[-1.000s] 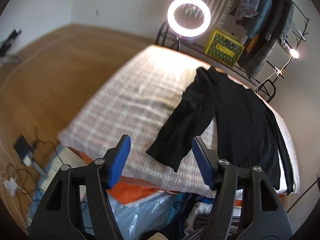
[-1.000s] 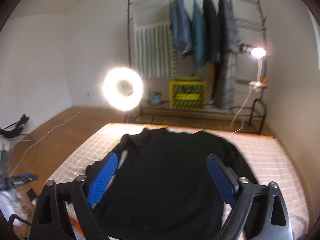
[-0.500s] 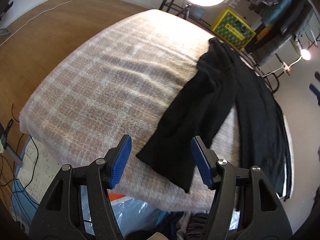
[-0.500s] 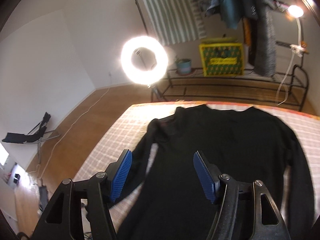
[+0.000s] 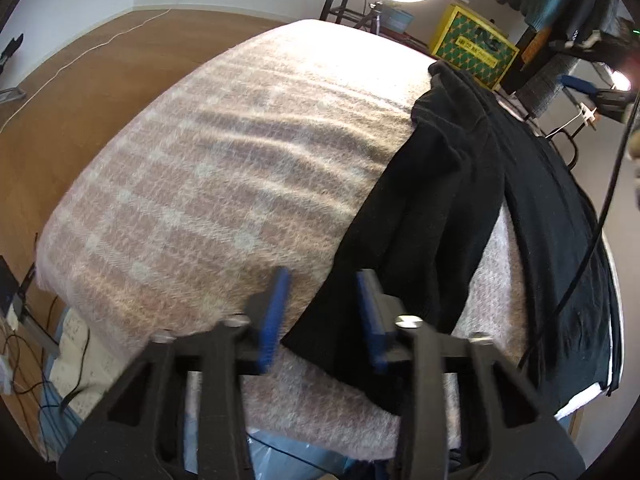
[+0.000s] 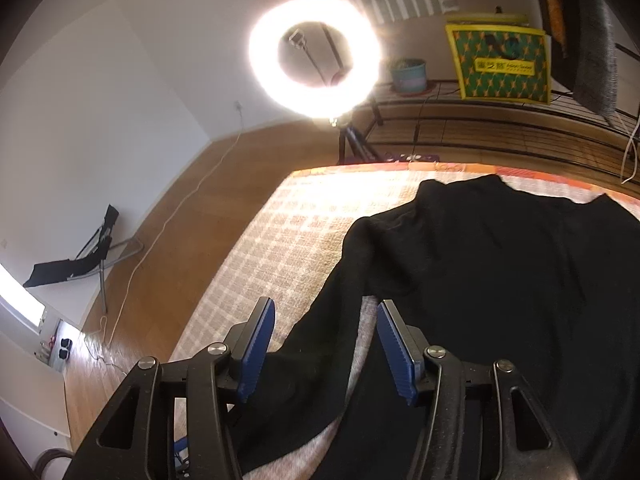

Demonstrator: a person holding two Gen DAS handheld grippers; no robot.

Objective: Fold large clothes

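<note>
1. Both sets of jaws stand apart with nothing between the blue pads: the left gripper (image 5: 323, 312) hangs over the cuff end of a sleeve, and the right gripper (image 6: 326, 344) hangs over the same sleeve further up, towards the shoulder.
2. Spread flat on the bed lies the large black long-sleeved sweater (image 6: 500, 280), its neck towards the far edge.
3. Its nearer sleeve (image 5: 404, 248) runs down from the shoulder at an angle away from the body, leaving a wedge of cover showing between sleeve and body.
4. Under the sweater is a beige and white checked woven blanket (image 5: 208, 168), covering the whole bed top.
5. Beyond the bed's far edge a lit white ring lamp (image 6: 314, 50) stands on a tripod on the wooden floor (image 6: 180, 216).
6. Behind it a black metal clothes rack (image 6: 480, 128) carries a yellow and green patterned crate (image 6: 502, 64), with a small teal pot (image 6: 408, 74) beside it.
</note>
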